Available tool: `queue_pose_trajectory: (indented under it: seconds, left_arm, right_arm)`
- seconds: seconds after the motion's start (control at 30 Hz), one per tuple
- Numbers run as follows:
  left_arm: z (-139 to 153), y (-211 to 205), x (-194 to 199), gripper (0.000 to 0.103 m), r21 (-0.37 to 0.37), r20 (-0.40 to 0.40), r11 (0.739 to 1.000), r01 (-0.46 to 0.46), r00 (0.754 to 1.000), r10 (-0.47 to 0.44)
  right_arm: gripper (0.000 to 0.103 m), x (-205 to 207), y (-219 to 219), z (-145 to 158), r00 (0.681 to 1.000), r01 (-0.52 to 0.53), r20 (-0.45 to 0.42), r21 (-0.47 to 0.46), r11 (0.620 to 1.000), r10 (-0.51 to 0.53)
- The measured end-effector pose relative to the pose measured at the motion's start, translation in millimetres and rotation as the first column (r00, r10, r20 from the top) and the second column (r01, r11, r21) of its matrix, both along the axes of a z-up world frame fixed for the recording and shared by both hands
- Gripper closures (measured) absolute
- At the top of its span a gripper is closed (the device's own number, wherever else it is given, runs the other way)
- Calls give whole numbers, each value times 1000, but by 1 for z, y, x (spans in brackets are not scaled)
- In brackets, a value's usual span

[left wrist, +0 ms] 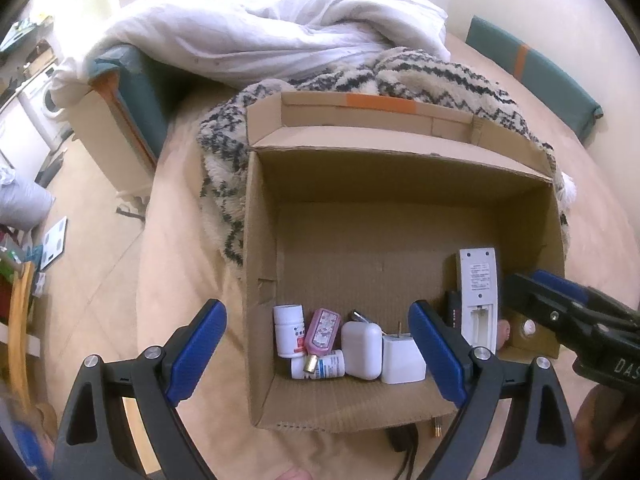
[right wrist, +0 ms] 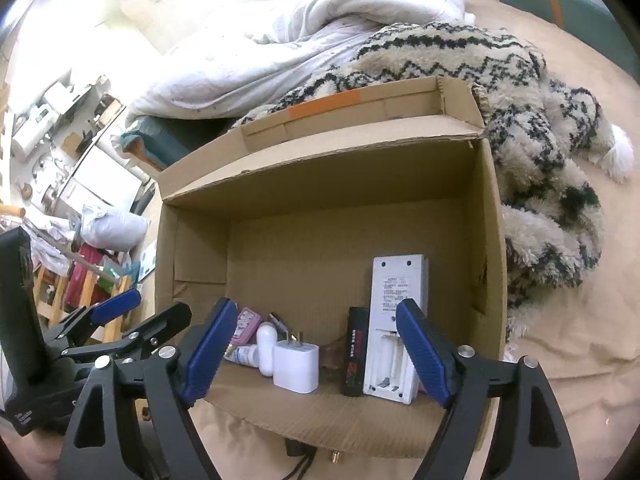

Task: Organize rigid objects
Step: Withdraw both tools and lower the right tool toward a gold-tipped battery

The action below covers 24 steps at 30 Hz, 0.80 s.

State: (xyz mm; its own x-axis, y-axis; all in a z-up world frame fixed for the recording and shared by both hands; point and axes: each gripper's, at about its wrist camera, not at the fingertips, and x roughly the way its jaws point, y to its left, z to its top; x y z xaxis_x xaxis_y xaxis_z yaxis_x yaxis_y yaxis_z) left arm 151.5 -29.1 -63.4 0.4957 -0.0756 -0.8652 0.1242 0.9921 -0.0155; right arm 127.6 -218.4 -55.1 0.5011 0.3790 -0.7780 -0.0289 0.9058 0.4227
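While the left gripper (left wrist: pixel 318 350) hangs with fingers released, the bottles (left wrist: pixel 289 331) and charger (left wrist: pixel 401 360) crowd the box (left wrist: pixel 262 240) at 6 o'clock. From the right gripper (right wrist: pixel 316 354), equally released, the upright remote (right wrist: pixel 396 320) at 5 o'clock could topple if nudged.

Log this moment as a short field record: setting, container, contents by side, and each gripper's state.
setting: cardboard box on a beige bed sheet, patterned blanket behind it
left group: upright white pill bottle, pink case, lying bottle, white earbud case, white plug adapter
right group: white remote, battery bay uncovered, black battery beside it
left gripper: open, empty
right gripper: open, empty
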Motion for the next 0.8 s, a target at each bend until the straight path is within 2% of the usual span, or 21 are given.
queue_pose_trajectory:
  seconds: [0.2, 0.33, 0.5, 0.7, 0.8]
  left_arm:
    - [10, 3, -9, 12, 14, 34, 1000, 5, 999, -6]
    - [16, 8, -19, 12, -5, 35, 1000, -3, 999, 3]
    - [19, 14, -38, 12, 6, 27, 1000, -12, 1000, 12]
    - [9, 37, -59, 12, -94, -75, 990, -104, 992, 98]
    - [4, 44, -65, 12, -77, -90, 986, -146, 986, 139]
  right_arm:
    - [16, -13, 2, 8, 1000, -4, 20, -24, 1000, 5]
    - [16, -26, 3, 15, 999, -8, 35, -45, 999, 10]
    - [16, -46, -5, 8, 1000, 30, -2, -13, 999, -30]
    - [16, -70, -10, -4, 996, 62, -58, 26, 998, -60]
    - [16, -79, -7, -15, 994, 63, -96, 48, 997, -58]
